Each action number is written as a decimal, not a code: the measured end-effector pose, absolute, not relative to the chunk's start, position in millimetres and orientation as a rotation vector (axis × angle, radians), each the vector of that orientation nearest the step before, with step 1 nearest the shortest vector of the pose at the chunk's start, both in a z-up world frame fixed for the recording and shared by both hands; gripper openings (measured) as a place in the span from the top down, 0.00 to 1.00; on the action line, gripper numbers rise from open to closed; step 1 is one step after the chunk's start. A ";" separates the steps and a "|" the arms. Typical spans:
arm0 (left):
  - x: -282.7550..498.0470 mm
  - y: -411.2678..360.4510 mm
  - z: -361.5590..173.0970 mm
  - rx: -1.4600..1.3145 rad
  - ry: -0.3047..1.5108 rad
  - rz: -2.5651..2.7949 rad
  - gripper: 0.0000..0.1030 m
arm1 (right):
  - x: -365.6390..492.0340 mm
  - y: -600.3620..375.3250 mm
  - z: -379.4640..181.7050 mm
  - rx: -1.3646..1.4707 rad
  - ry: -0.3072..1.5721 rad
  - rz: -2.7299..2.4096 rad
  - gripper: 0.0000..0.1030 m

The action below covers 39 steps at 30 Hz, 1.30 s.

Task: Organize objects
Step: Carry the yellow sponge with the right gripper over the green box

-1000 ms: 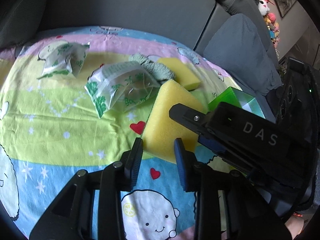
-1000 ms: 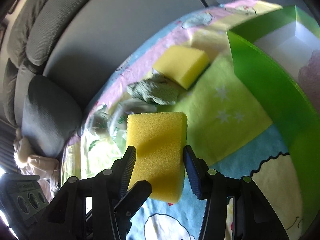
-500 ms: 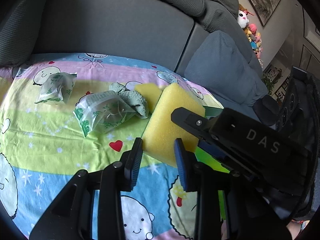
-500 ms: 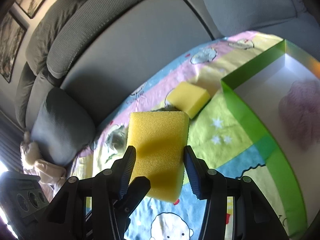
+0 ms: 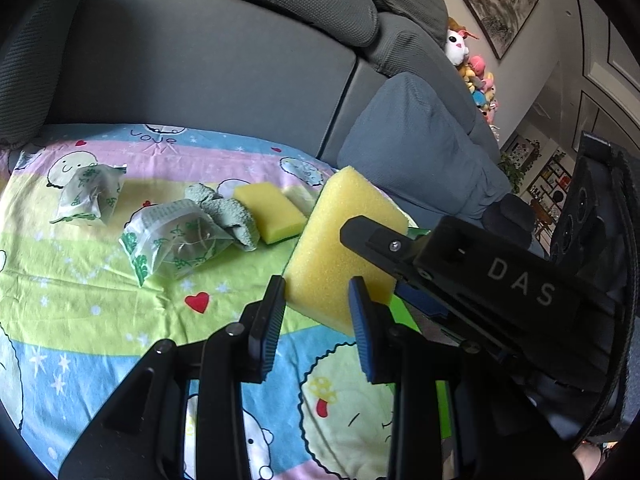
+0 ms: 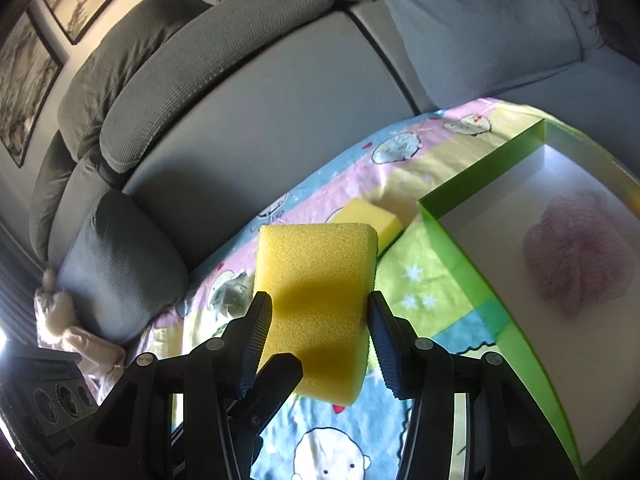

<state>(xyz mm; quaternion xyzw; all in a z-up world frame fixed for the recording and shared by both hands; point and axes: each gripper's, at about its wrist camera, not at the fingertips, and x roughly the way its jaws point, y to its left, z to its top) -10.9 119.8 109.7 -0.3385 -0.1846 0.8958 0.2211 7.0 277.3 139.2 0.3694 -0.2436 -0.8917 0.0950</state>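
Observation:
My right gripper (image 6: 318, 320) is shut on a large yellow sponge (image 6: 316, 280) and holds it in the air above the patterned sheet; it also shows in the left wrist view (image 5: 340, 248). My left gripper (image 5: 316, 320) is open and empty just below that sponge. A green box (image 6: 452, 240) with a white inside holds a pink fluffy thing (image 6: 576, 256), to the right of the sponge. A second yellow sponge (image 5: 268, 212), a green cloth (image 5: 224, 212) and two clear bags with green print (image 5: 176, 248) (image 5: 90, 194) lie on the sheet.
The cartoon-print sheet (image 5: 80, 300) covers a grey sofa seat. The sofa back (image 5: 200, 68) rises behind it. A blue-grey cushion (image 5: 416, 152) lies to the right, another cushion (image 6: 120, 264) to the left in the right wrist view.
My right gripper has lifted the large sponge off the sheet and risen well above it. Both cameras have risen and tilted up, so more of the sofa and box shows.

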 end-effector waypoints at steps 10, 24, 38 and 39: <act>-2.3 146.7 121.4 -0.863 -0.459 2.409 0.71 | 26.7 298.4 156.7 1.031 -0.738 -2.750 0.49; 3.0 201.6 120.6 -0.842 -0.382 2.245 0.71 | 58.3 350.5 157.1 0.997 -0.872 -2.902 0.49; 4.5 252.0 111.1 -0.886 -0.318 2.079 0.71 | 81.6 395.0 147.5 1.026 -0.988 -3.035 0.49; 5.4 253.8 110.1 -0.889 -0.316 2.070 0.71 | 82.0 397.5 146.1 1.032 -0.995 -3.039 0.49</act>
